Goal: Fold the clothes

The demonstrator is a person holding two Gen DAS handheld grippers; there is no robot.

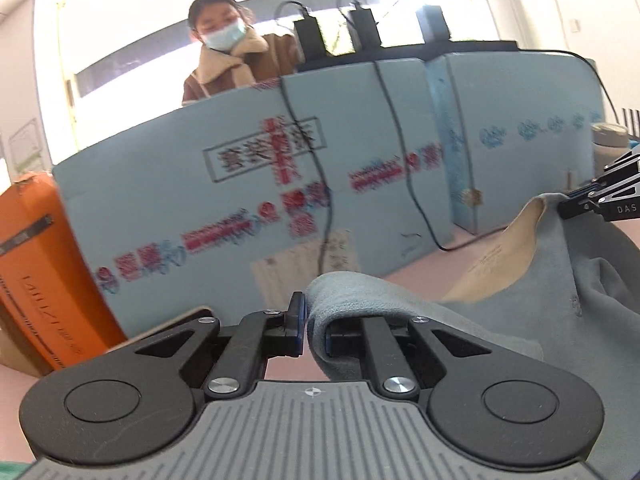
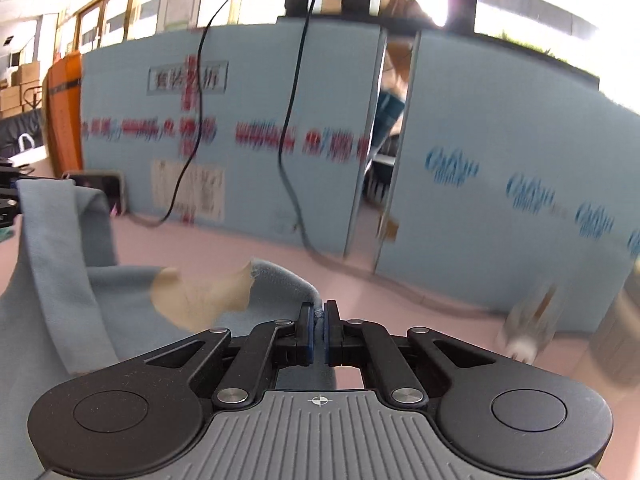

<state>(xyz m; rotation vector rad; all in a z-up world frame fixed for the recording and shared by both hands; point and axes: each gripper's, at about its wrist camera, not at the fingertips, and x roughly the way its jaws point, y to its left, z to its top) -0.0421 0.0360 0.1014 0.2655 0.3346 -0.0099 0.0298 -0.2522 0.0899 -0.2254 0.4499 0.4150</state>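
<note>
One garment is seen: a blue-grey fleece top (image 1: pixel 540 312) w/ a tan inner neck lining (image 1: pixel 496 264), lifted above the pink table (image 1: pixel 416 272) and strung between 2 grippers. In the left wrist view the left gripper (image 1: pixel 314 330) is pinched on a rolled edge of the top; fabric is draped over the right finger, so only 1 blue pad (image 1: pixel 299 320) is shown clearly. The jaws are pressed nearly together w/ cloth between. At the right edge of that view the right gripper (image 1: pixel 570 204) is seen from the side, its tips clamped on the far collar corner of the top.

In the right wrist view the right gripper (image 2: pixel 319 326) is closed on a thin bit of the top's edge; 2 blue pads are seen almost touching, w/ fabric pinched between. The top hangs to the left, its lining facing up. At the far left edge a bit of the left gripper (image 2: pixel 8 200) is visible beside a raised strip of the top.

Behind the table 2 light-blue foam panels (image 1: pixel 224 184) w/ red and blue print are stood upright, w/ a gap between. 3 black boxes (image 1: pixel 310 38) sit along the top, and 2 black cables (image 1: pixel 396 120) are hung down the left panel. 1 orange case (image 1: pixel 36 264) is stood at far left. 1 person in a brown coat (image 1: pixel 236 68) is seen behind the panels.
</note>
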